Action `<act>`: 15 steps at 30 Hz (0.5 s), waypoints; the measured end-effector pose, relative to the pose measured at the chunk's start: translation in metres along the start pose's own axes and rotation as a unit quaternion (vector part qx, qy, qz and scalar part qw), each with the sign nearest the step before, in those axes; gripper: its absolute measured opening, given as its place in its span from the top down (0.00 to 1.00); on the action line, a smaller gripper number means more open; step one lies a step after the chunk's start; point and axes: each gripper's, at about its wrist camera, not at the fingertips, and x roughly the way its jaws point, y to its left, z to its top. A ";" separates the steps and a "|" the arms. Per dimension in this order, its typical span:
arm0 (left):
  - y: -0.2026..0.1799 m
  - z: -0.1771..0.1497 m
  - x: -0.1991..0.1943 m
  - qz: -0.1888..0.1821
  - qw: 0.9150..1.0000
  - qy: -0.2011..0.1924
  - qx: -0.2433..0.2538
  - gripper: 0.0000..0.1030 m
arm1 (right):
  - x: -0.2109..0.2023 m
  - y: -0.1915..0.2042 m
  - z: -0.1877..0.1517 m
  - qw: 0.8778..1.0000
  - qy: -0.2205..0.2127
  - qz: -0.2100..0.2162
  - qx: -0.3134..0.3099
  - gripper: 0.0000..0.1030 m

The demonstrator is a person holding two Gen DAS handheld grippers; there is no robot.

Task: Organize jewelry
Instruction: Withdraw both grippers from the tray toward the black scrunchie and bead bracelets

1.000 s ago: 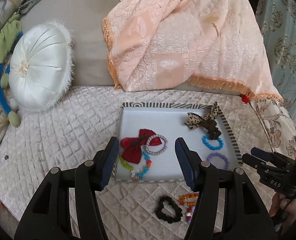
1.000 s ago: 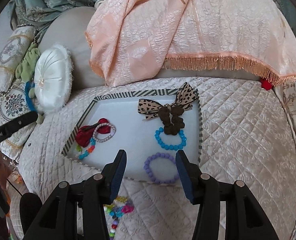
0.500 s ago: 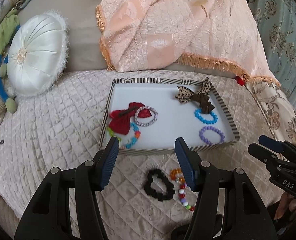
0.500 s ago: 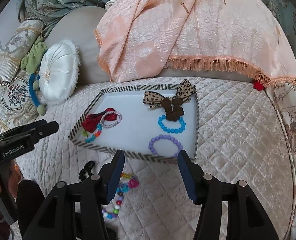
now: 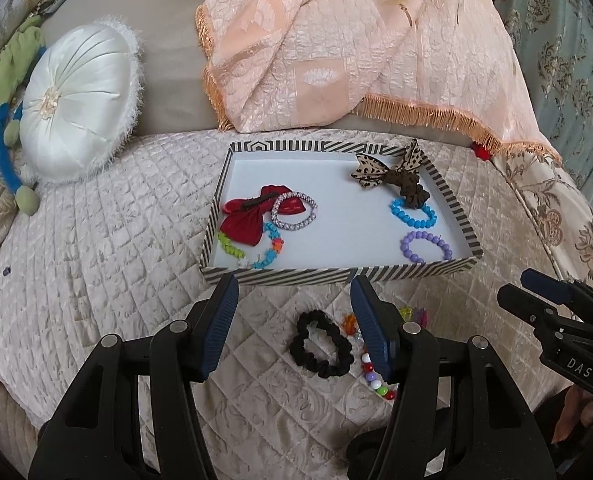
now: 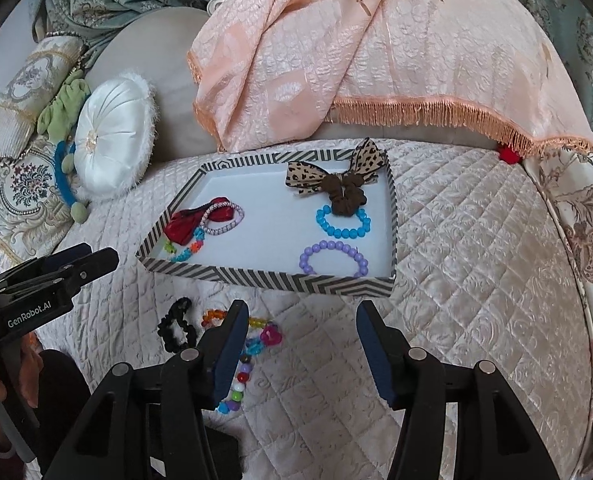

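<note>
A striped tray [image 5: 336, 274] [image 6: 276, 280] with a white floor lies on the quilted bed. In it are a red bow [image 5: 252, 216], a leopard bow scrunchie [image 5: 392, 172], a blue bead bracelet [image 5: 412, 214] and a purple bead bracelet [image 5: 426, 246]. On the quilt before the tray lie a black scrunchie [image 5: 322, 344] [image 6: 176, 328] and a string of coloured beads [image 5: 372, 372] [image 6: 244, 360]. My left gripper [image 5: 294, 292] hovers open over the scrunchie, holding nothing. My right gripper [image 6: 302, 312] is open and empty, just right of the beads.
A round white cushion [image 5: 76, 104] and a green and blue plush toy [image 5: 8, 80] sit at the back left. A peach fringed throw [image 5: 356, 48] drapes over the backrest behind the tray. Bare quilt spreads to the left and right of the tray.
Both grippers have drawn back from the tray toward the near edge of the bed. The black scrunchie and coloured beads now show fully in front of them.
</note>
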 end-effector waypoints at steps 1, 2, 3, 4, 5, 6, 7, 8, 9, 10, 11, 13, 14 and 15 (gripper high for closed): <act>0.000 -0.001 -0.001 0.001 1.000 -0.001 0.000 0.43 | 0.000 0.001 -0.001 1.000 0.000 -0.001 -0.001 0.48; 0.000 -0.001 -0.001 0.001 1.000 -0.001 0.001 0.43 | -0.001 0.002 -0.001 1.000 0.000 -0.003 -0.003 0.48; 0.000 -0.002 -0.001 0.002 1.000 -0.001 0.001 0.43 | -0.001 0.003 -0.002 1.000 -0.001 -0.006 -0.005 0.48; 0.001 -0.003 -0.001 0.002 1.000 -0.001 0.001 0.43 | -0.002 0.004 -0.002 1.000 -0.001 -0.008 -0.007 0.48; 0.001 -0.002 -0.002 0.002 1.000 -0.001 0.001 0.43 | -0.002 0.005 -0.002 1.000 -0.001 -0.010 -0.010 0.48; 0.001 -0.003 -0.002 0.002 1.000 -0.001 0.001 0.43 | -0.002 0.006 -0.002 1.000 -0.001 -0.012 -0.011 0.48; 0.001 -0.003 -0.002 0.002 1.000 -0.001 0.002 0.43 | -0.002 0.006 -0.003 1.000 -0.001 -0.013 -0.012 0.48; 0.001 -0.004 -0.002 0.003 1.000 -0.001 0.002 0.43 | -0.003 0.007 -0.003 1.000 -0.001 -0.013 -0.012 0.48; 0.001 -0.005 -0.003 0.003 1.000 -0.002 0.003 0.43 | -0.003 0.007 -0.004 1.000 -0.001 -0.014 -0.013 0.48; 0.001 -0.005 -0.003 0.002 1.000 -0.001 0.002 0.43 | -0.003 0.008 -0.004 1.000 0.000 -0.015 -0.013 0.48; 0.001 -0.005 -0.002 0.002 1.000 -0.001 0.002 0.43 | -0.002 0.008 -0.004 1.000 0.001 -0.016 -0.014 0.48; 0.002 -0.007 -0.003 0.002 1.000 0.000 0.001 0.43 | -0.002 0.009 -0.005 1.000 0.002 -0.018 -0.016 0.48; 0.002 -0.008 -0.003 0.001 1.000 0.000 0.001 0.43 | -0.002 0.009 -0.005 1.000 0.003 -0.018 -0.017 0.48; 0.002 -0.009 -0.003 0.002 1.000 0.000 0.000 0.43 | -0.002 0.010 -0.006 1.000 0.004 -0.019 -0.018 0.48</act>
